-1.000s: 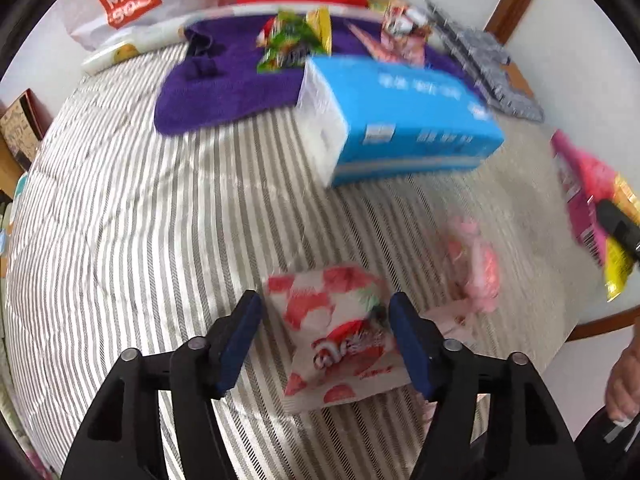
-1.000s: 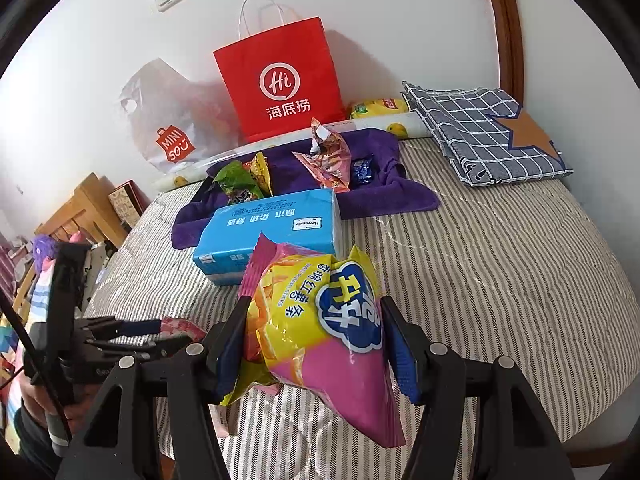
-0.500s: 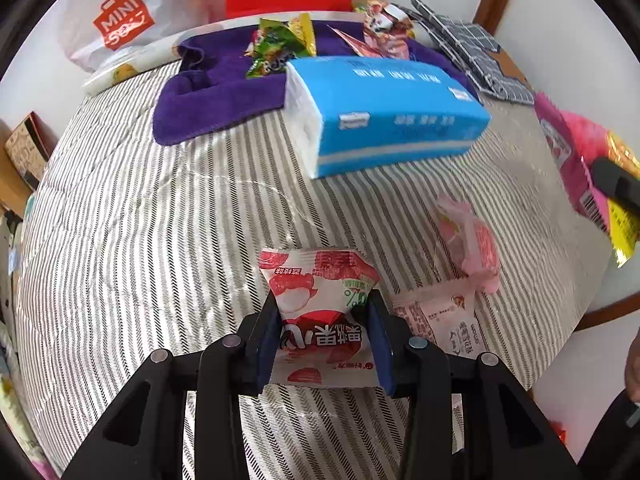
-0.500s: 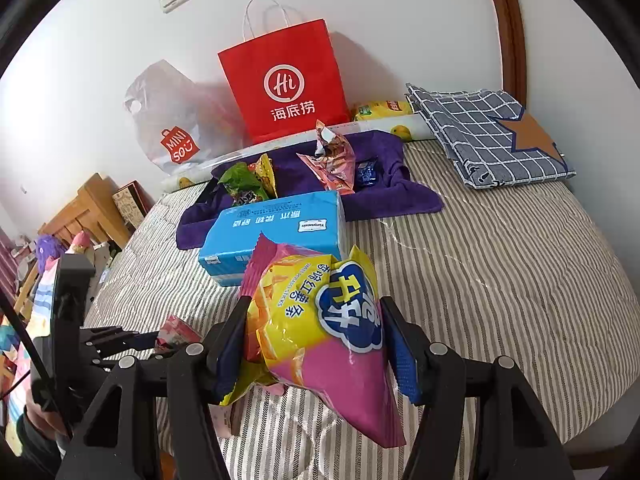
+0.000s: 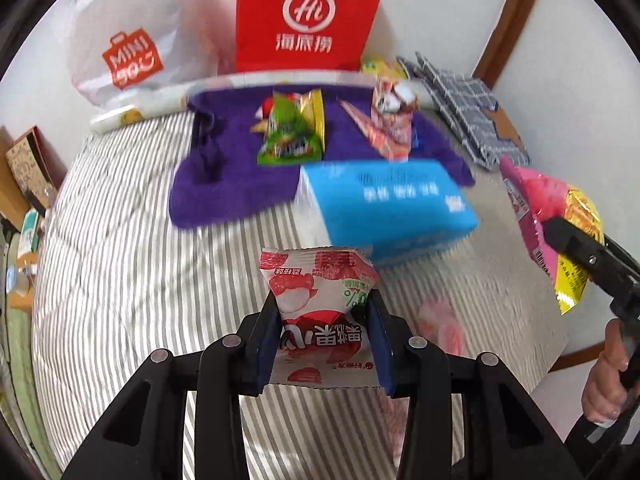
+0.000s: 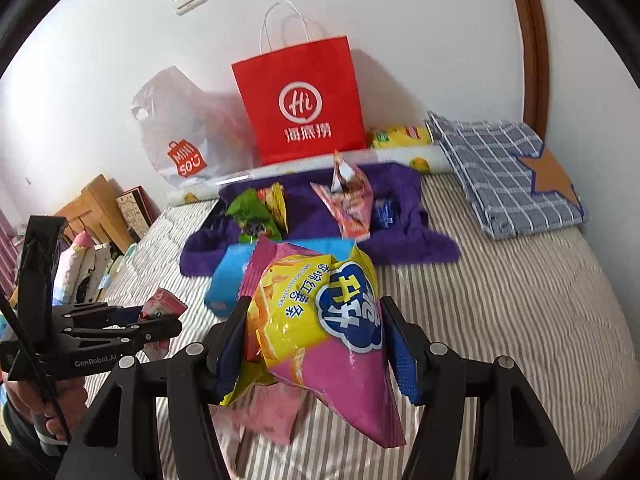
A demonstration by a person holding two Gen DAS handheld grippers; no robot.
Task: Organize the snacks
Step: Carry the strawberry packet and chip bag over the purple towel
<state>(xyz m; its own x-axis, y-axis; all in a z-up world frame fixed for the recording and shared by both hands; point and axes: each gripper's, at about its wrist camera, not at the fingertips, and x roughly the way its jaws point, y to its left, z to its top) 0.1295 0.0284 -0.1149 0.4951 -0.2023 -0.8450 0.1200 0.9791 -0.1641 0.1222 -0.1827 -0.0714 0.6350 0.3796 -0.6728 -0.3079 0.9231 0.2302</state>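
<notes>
My left gripper (image 5: 323, 320) is shut on a small red-and-white snack packet (image 5: 318, 288) and holds it above the striped bed (image 5: 120, 280). The packet also shows in the right wrist view (image 6: 162, 306). My right gripper (image 6: 314, 344) is shut on a pink-and-yellow chip bag (image 6: 320, 320), also held above the bed; the bag shows at the right in the left wrist view (image 5: 548, 216). A green snack bag (image 5: 290, 134) and a pink snack bag (image 5: 390, 128) lie on a purple towel (image 5: 224, 176) at the back.
A blue tissue pack (image 5: 384, 208) lies mid-bed before the towel. Pink packets (image 5: 440, 324) lie near the front edge. A red paper bag (image 6: 300, 100) and white plastic bag (image 6: 180, 136) stand against the wall. A folded checked cloth (image 6: 508, 172) lies at right.
My left gripper closed on the red-and-white packet and lifted it off the bed, moving toward the towel. My right gripper kept the chip bag and moved forward a little.
</notes>
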